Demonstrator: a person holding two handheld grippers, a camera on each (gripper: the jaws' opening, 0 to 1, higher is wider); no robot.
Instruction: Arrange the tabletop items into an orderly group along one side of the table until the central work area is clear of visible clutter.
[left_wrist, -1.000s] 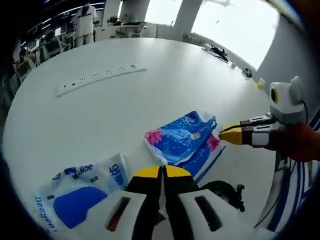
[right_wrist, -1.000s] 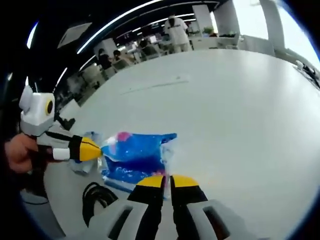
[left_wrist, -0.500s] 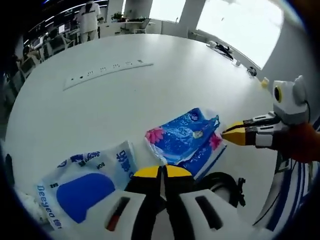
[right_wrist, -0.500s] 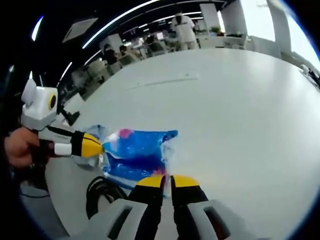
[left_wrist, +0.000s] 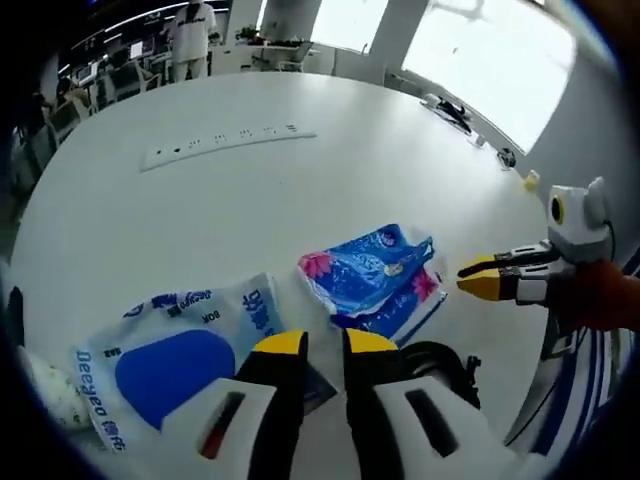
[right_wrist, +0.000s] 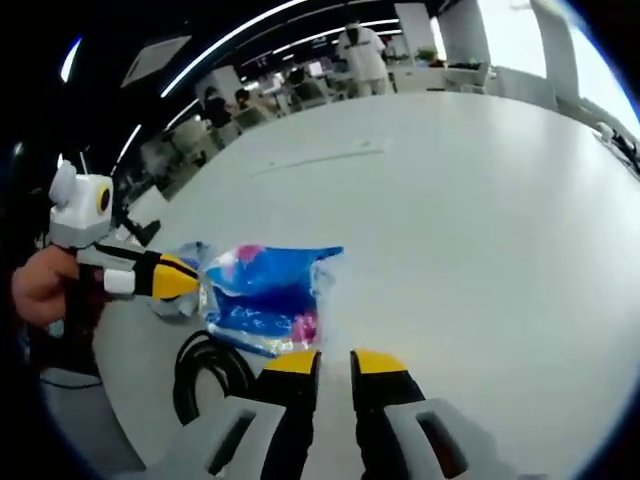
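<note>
A blue floral packet (left_wrist: 368, 280) lies on the white table (left_wrist: 300, 190), just beyond my left gripper (left_wrist: 323, 345), whose jaws stand slightly open with nothing between them. A white and blue tissue pack (left_wrist: 170, 365) lies to the left of those jaws. My right gripper (left_wrist: 468, 283) comes in from the right, its tips a short way off the packet. In the right gripper view the blue floral packet (right_wrist: 265, 295) lies ahead of my right gripper (right_wrist: 335, 362), which is open and empty. My left gripper (right_wrist: 190, 283) points at the packet's left end.
A coiled black cable (left_wrist: 440, 362) lies at the near table edge, beside the packet; the cable (right_wrist: 205, 365) also shows left of the right jaws. A white power strip (left_wrist: 225, 145) lies farther out. A crumpled white wad (left_wrist: 45, 390) sits at the far left. A person (left_wrist: 195, 25) stands beyond the table.
Both grippers have gone from shut to slightly open. Both have drawn back a little from the blue packet, which lies on the table.
</note>
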